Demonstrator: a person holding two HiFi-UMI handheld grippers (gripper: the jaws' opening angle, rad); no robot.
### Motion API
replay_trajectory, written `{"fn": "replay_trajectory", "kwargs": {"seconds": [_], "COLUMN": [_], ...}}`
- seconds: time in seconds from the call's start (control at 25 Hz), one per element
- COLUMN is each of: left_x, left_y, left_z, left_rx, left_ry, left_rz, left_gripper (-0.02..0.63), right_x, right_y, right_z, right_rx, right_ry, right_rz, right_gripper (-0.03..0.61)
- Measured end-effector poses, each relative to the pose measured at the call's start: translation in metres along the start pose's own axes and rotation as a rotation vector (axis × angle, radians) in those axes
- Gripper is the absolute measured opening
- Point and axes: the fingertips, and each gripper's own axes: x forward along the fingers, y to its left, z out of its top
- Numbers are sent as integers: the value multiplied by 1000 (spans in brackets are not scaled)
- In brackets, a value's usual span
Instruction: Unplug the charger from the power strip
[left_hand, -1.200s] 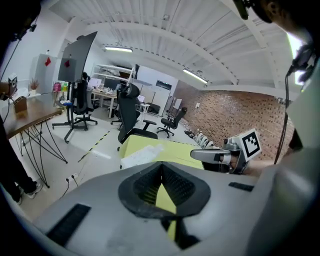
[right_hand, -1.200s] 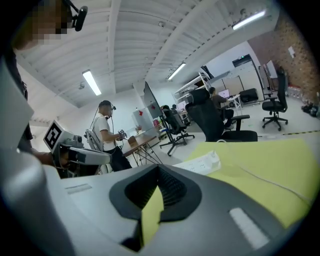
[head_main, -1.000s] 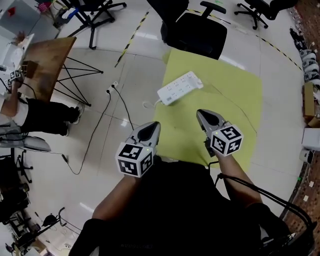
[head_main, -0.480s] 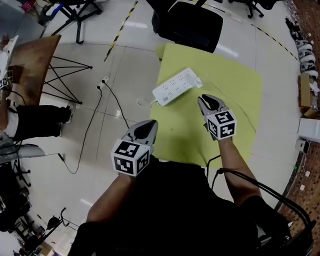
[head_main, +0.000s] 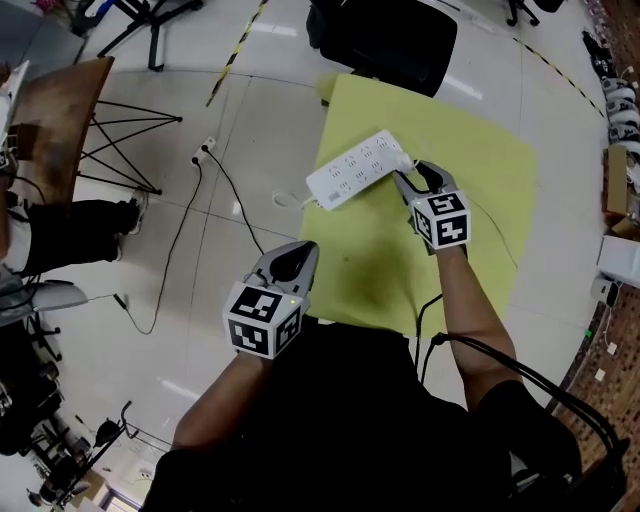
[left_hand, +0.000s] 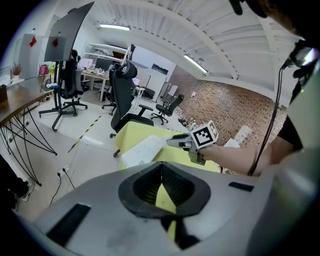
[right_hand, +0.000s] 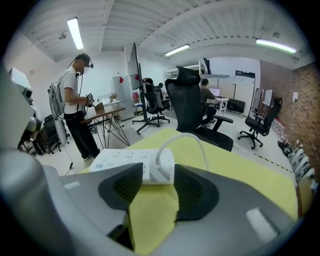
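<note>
1. The white power strip (head_main: 358, 168) lies at a slant on the yellow-green bench (head_main: 480, 220), near the bench's left edge as the head view shows it.
2. The charger (head_main: 405, 160), a white block, is plugged in at the strip's right end. Its thin white cable (right_hand: 187, 137) arches up and away over the bench.
3. The strip's own cord (head_main: 287, 204) leaves the opposite end, at the bench's left edge.
4. The right gripper (head_main: 415, 173) is just at the charger end of the strip. Its jaws have just been opening.
5. In the right gripper view the jaws stand apart, with the charger (right_hand: 162, 170) and the end of the power strip (right_hand: 120, 161) framed between their tips. The pads do not press on either, so this gripper has hold of nothing.
6. The left gripper (head_main: 298, 252) hangs near the bench's near edge, well apart from the strip. In the left gripper view its jaw tips meet, with nothing between them.
7. A black office chair (head_main: 390, 40) stands at the far side of the bench.
8. On the tiled floor (head_main: 250, 130) to the left, a dark cable (head_main: 225, 185) runs from a small plug.
9. In the right gripper view a person (right_hand: 75, 100) stands by a desk in the background.
</note>
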Motion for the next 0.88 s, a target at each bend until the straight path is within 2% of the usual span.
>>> {"fn": "replay_trajectory", "kwargs": {"seconds": [0.28,0.44,0.88], "left_x": [-1,-1,-9], "left_y": [2,-2,-10], "left_z": [-10,-15,-9], "left_rx": [0,-1,24], "left_ry": [21,26,7], "left_rz": [2,-10,-28], "left_gripper": [8,8,8], "right_x": [22,22,-12], "right_y": [-1,-2,-9], "right_z": [7,9,10], "right_rx": [-45,-57,10], "right_ry": [-6,-5,-46], "right_rz": [-18,-41,-76], "right_gripper": [189,140,138]}}
